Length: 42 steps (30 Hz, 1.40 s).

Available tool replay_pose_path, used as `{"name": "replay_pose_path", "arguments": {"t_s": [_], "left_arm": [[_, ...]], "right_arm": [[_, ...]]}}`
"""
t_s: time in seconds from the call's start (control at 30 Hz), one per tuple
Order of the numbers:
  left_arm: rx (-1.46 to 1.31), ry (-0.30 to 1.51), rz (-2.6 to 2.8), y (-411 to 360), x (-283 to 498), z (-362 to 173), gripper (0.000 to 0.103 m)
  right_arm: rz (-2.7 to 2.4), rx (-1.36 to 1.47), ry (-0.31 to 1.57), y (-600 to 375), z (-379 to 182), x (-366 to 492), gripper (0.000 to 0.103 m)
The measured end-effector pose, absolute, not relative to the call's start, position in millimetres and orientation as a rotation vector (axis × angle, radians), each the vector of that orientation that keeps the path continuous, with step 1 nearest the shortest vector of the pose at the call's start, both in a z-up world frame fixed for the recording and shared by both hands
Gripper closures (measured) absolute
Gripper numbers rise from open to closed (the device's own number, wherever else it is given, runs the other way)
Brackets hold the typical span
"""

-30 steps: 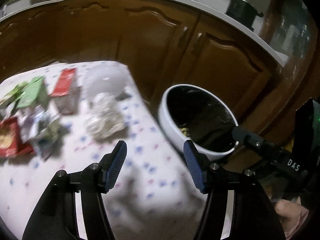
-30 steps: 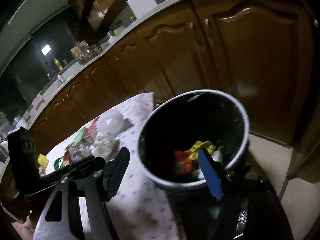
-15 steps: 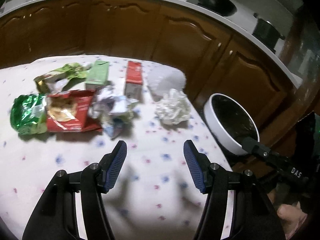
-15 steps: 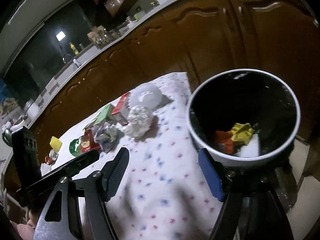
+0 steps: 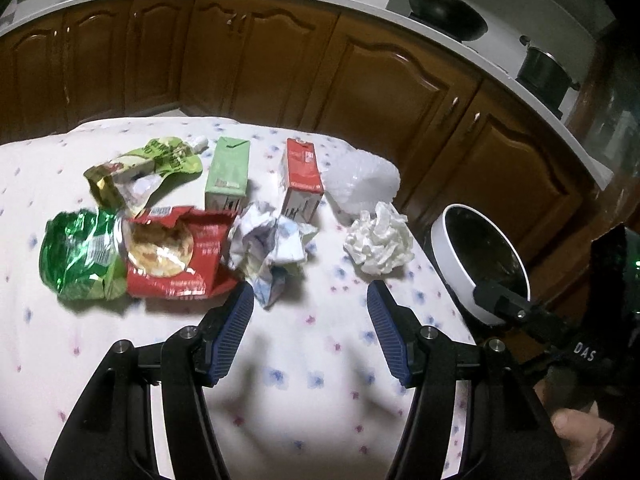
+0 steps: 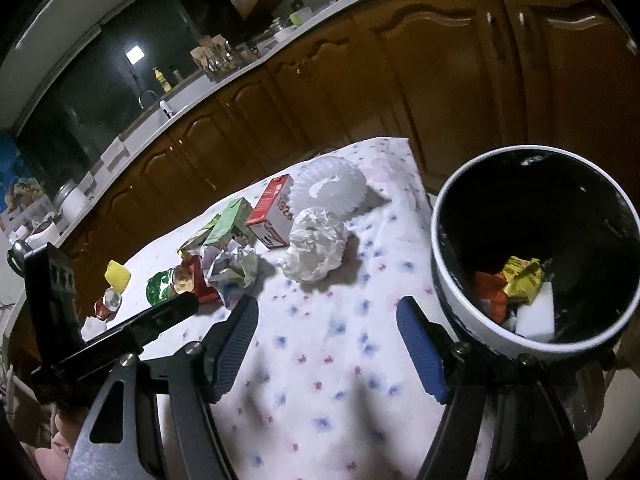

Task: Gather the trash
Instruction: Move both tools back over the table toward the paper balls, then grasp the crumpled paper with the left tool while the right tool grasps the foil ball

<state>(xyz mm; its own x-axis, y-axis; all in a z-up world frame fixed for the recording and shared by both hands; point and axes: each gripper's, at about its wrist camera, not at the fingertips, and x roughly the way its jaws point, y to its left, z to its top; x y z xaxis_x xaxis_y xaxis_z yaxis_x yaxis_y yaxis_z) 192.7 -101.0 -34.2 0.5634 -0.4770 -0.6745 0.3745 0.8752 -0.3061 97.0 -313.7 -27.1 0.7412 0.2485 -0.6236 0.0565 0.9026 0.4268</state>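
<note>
Orange and yellow wrappers (image 6: 516, 284) already lie in the white-rimmed black bin (image 6: 452, 288) at right; cartons, foil bags and crumpled paper (image 5: 272, 240) remain mid-frame on the flowered tablecloth (image 5: 312, 380), with both the left gripper (image 5: 310, 336) and the right gripper (image 6: 328, 350) wide and empty.

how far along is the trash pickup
Started: the bin holds a yellow wrapper and orange scrap. In hand: nothing; left gripper and right gripper have open, empty jaws. Left: white wad, crumpled paper, two cartons and snack bags on the table.
</note>
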Motion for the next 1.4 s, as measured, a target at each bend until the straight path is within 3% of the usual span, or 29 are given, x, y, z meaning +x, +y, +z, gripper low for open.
{"name": "replay_pose_path", "arguments": {"t_s": [0.43,0.53,0.57,0.63,0.67,0.8,0.9,1.03,1.4], "left_arm": [[-0.032,0.863,-0.465,-121.5,232.8,-39.7,0.045],[-0.028,0.885,-0.465,-123.5,238.7,-47.1,0.068],[-0.029,0.895,-0.468,-123.7,240.2,-50.2,0.079],[-0.031,0.908,-0.471,-123.1,241.2,-54.1,0.092],[-0.033,0.909,-0.470,-122.1,240.3,-55.3,0.094],[-0.051,0.889,-0.473,-115.2,233.9,-52.8,0.095],[-0.067,0.874,-0.481,-111.7,226.2,-46.8,0.095],[-0.081,0.845,-0.506,-107.7,210.4,-36.0,0.095],[-0.082,0.827,-0.629,-133.8,182.3,-16.6,0.095]], "right_arm": [[0.155,0.454,0.777,-309.5,-33.5,150.9,0.031],[0.155,0.457,0.801,-308.3,-41.7,167.5,0.034],[0.155,0.458,0.812,-307.8,-45.7,172.7,0.038],[0.154,0.465,0.844,-306.8,-55.4,181.7,0.047],[0.156,0.472,0.859,-306.4,-60.3,185.0,0.056],[0.172,0.470,0.846,-303.5,-62.9,182.5,0.074],[0.183,0.459,0.824,-302.9,-56.2,171.9,0.079],[0.194,0.439,0.802,-302.4,-46.7,155.0,0.084],[0.136,0.444,0.748,-323.7,-24.7,106.2,0.084]]}}
